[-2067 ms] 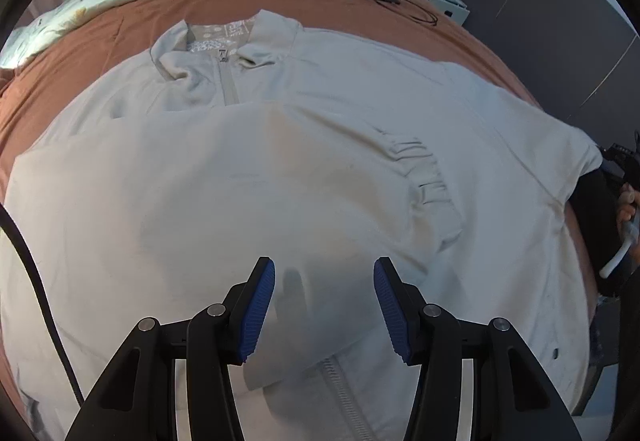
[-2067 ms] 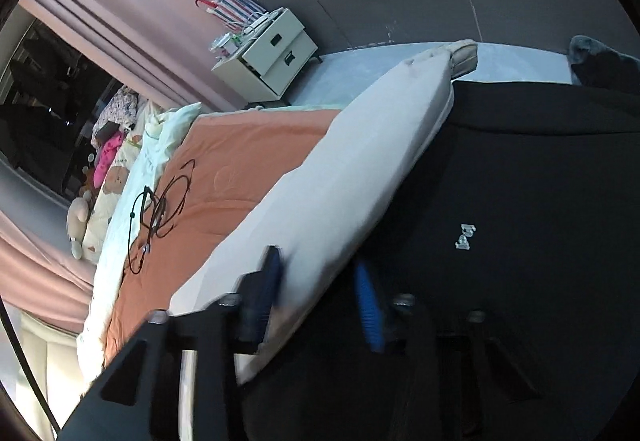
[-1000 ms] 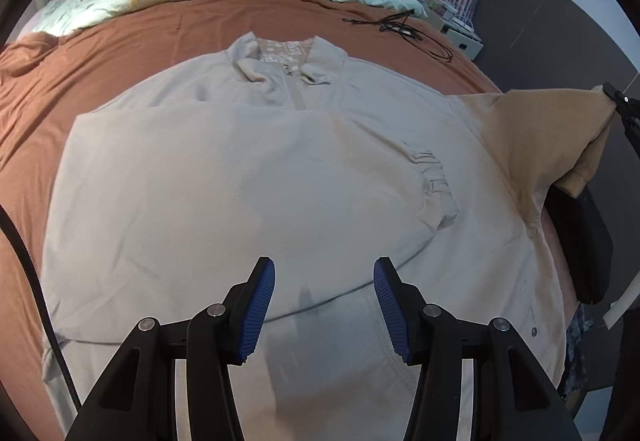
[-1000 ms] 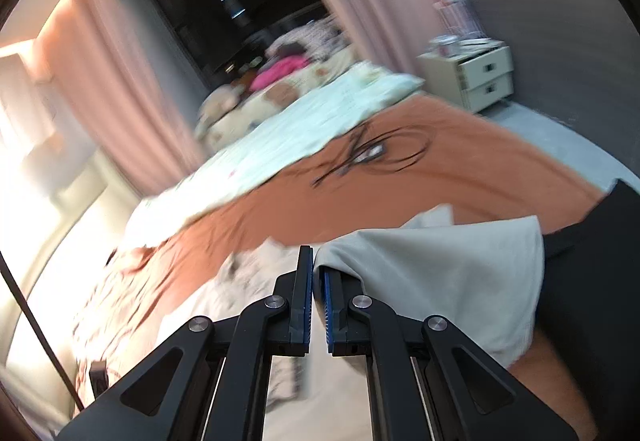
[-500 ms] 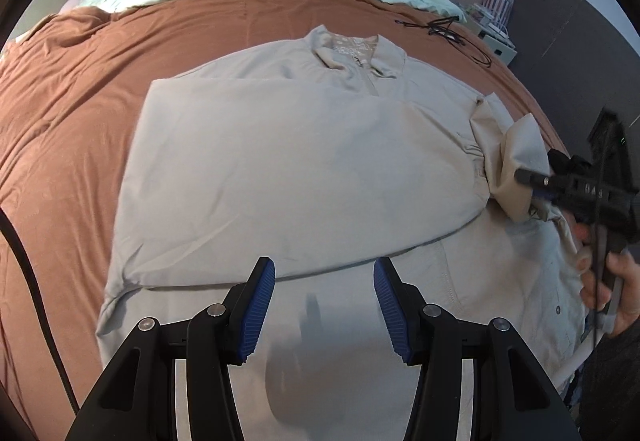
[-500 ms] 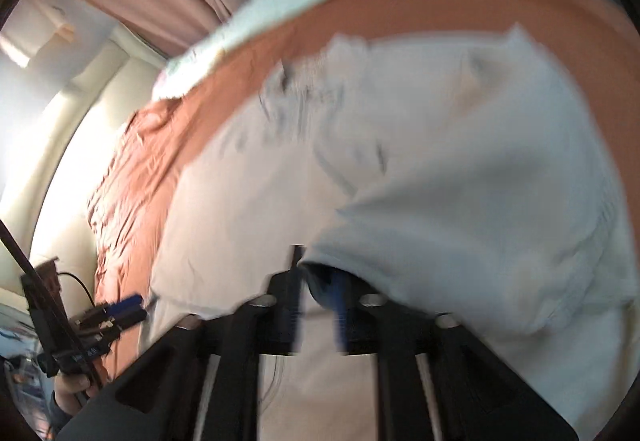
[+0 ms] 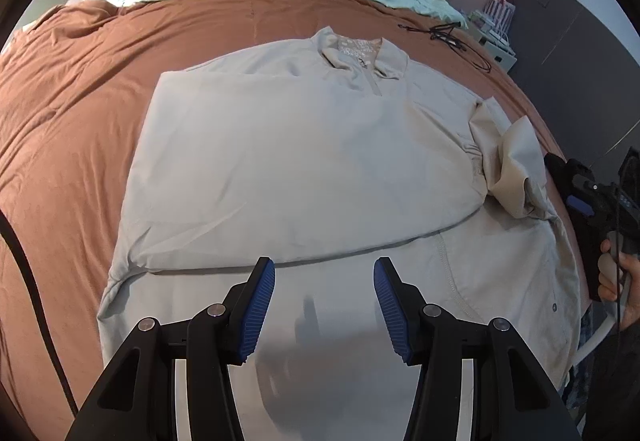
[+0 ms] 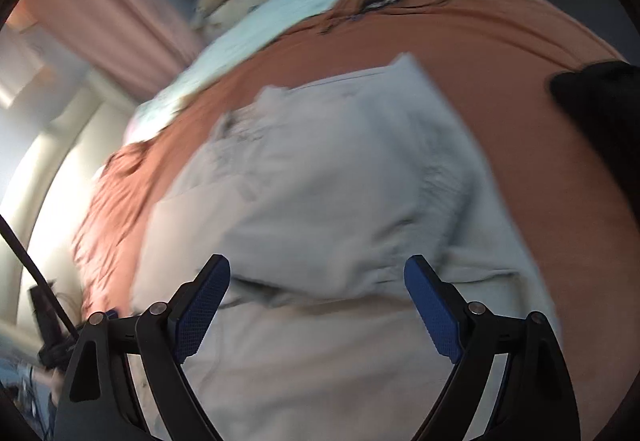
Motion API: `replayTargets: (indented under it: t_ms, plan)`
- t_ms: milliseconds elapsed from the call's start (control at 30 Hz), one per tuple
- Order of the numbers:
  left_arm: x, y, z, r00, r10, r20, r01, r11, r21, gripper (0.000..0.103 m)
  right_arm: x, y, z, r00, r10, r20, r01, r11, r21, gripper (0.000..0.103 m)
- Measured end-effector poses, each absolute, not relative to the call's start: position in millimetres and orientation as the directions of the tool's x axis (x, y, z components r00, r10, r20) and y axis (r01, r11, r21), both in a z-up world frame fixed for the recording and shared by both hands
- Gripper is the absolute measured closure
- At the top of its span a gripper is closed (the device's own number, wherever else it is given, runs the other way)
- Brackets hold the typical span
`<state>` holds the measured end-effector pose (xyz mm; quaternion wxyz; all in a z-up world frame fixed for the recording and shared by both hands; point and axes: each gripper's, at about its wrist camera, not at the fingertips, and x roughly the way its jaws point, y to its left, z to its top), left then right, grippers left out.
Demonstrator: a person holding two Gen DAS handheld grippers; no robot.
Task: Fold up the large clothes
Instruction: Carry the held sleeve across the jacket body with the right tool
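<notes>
The beige jacket (image 7: pixel 304 161) lies flat on the brown bed (image 7: pixel 72 129), filling mid-frame above the left claw (image 7: pixel 324 301), which hangs released. The right claw (image 8: pixel 316 305) is opening, nothing between its fingers, the bunched sleeve (image 7: pixel 508 169) just above. A black cable (image 7: pixel 448 35) lies upper right.

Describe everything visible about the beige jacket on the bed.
The jacket is a large, light beige garment of smooth woven-looking fabric, lying flat, collar far from the camera, on the brown bedspread. It has a stand collar, patterned lining and a front zip. One sleeve is folded across the chest; the other sleeve lies bunched at the right edge. Neither gripper touches it.
</notes>
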<state>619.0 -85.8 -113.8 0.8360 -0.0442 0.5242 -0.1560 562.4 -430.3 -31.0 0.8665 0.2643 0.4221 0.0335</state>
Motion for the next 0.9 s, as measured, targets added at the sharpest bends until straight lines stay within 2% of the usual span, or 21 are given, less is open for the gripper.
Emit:
replayTargets:
  t_ms: [67,133,333,433,533,633,800,867,900]
  plan:
    - [620.5,-83.2,-118.2,0.396,-0.306,-0.866,0.211,0.948,-0.239,0.049,555.2,-459.5,-44.8,0.638,0.282,-0.717,0.215,0.829,0.517,0.034]
    - [623.4,-79.6,-123.3,0.389,-0.303,-0.870,0.206,0.949,-0.238,0.049,548.0,-478.3,-60.4,0.622,0.279,-0.731,0.256,0.810,0.527,0.042]
    - [629.1,-62.7,-139.7,0.375,-0.280,-0.884,0.184,0.957,-0.225,0.049,551.6,-498.7,-81.7,0.609,0.259,-0.750,0.330,0.777,0.536,0.046]
    - [632.2,-52.4,-146.7,0.369,-0.273,-0.888,0.162,0.960,-0.228,0.049,563.1,-487.3,-84.6,0.597,0.274,-0.754,0.328,0.774,0.542,0.066]
    - [632.5,-43.1,-150.4,0.366,-0.278,-0.888,0.137,0.960,-0.243,0.049,577.8,-475.5,-82.7,0.592,0.284,-0.754,0.302,0.790,0.534,0.073]
    - [630.1,-37.9,-147.8,0.371,-0.289,-0.882,0.128,0.957,-0.259,0.049,580.7,-461.3,-64.4,0.617,0.287,-0.733,0.239,0.819,0.522,0.085]
    - [623.7,-33.8,-133.0,0.392,-0.306,-0.868,0.136,0.952,-0.274,0.049,565.3,-432.5,-12.6,0.654,0.319,-0.686,0.113,0.856,0.505,0.090]
    - [620.6,-32.0,-126.4,0.402,-0.307,-0.863,0.142,0.952,-0.272,0.049,560.9,-419.8,2.5,0.663,0.336,-0.669,0.072,0.861,0.504,0.103]
    - [618.8,-30.1,-122.0,0.408,-0.306,-0.860,0.145,0.952,-0.270,0.049,561.8,-405.8,9.2,0.662,0.365,-0.655,0.037,0.857,0.514,0.103]
